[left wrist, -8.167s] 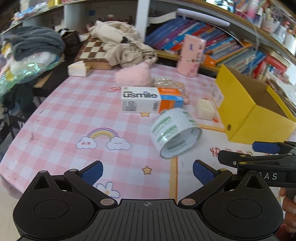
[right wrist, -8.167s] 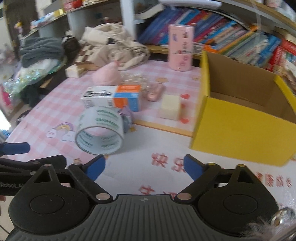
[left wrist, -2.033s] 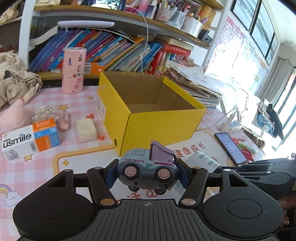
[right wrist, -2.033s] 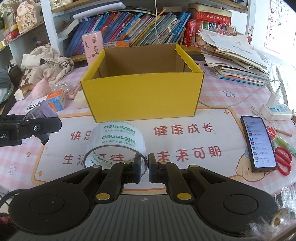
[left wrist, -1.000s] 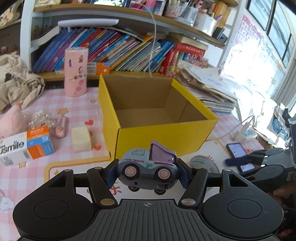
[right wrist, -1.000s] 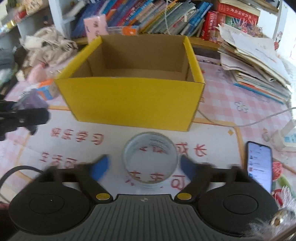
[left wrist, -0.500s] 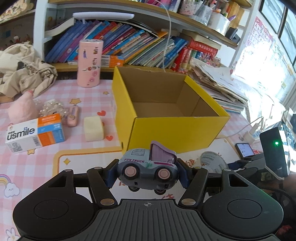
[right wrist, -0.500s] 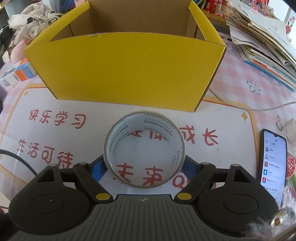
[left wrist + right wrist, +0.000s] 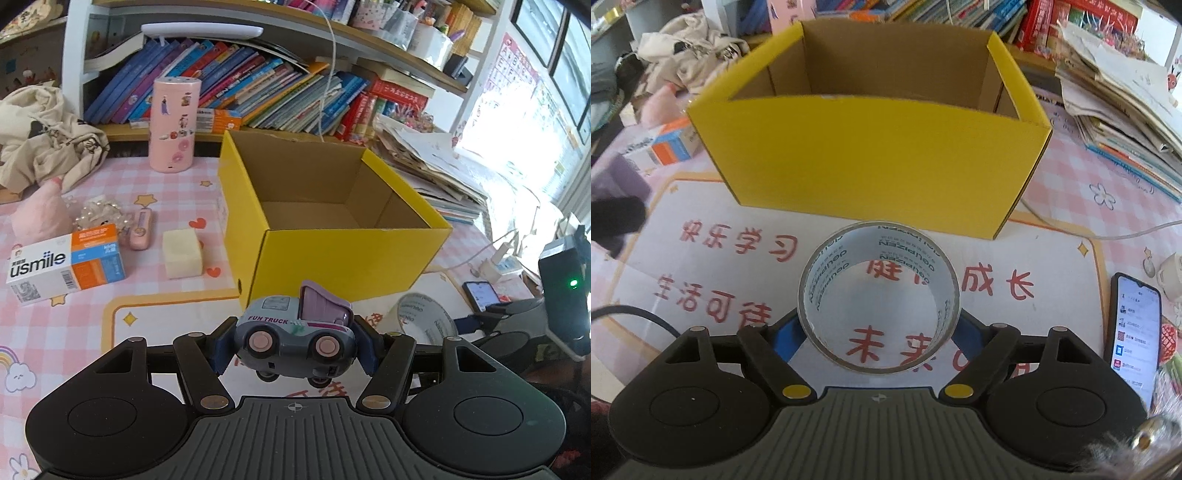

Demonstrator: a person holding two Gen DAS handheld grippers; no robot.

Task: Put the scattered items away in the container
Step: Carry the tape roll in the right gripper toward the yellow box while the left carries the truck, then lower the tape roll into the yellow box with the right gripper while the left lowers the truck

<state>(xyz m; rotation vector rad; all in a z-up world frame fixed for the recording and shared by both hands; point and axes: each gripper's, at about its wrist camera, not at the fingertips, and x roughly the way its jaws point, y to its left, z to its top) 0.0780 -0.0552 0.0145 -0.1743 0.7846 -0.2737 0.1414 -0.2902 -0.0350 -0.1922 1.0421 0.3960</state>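
Observation:
A grey and purple toy truck (image 9: 291, 332) hangs sideways above the table, and my left gripper (image 9: 295, 350) is shut on it, a pad at each end. It hovers just in front of the yellow cardboard box (image 9: 343, 262), whose brown inside shows nothing in it. In the right wrist view my right gripper (image 9: 878, 332) is shut on a clear tape roll (image 9: 879, 236), its blue pads pressing on both sides. The roll stands on its rim close to the front wall of the box (image 9: 871, 147). The left wrist view shows the same tape roll (image 9: 421, 317) at the lower right.
Left of the box lie a usmile carton (image 9: 66, 266), a white foam cube (image 9: 183, 254), a pink handheld device (image 9: 142, 229) and a pink plush (image 9: 40, 214). A pink cylinder (image 9: 175, 125) stands behind. A phone (image 9: 1134, 332), a white cable (image 9: 1108, 232) and stacked papers (image 9: 1115, 81) are on the right.
My right gripper has dropped around the tape roll, narrowed its jaws onto it and tipped closer to the box. The left gripper keeps the truck and has barely moved.

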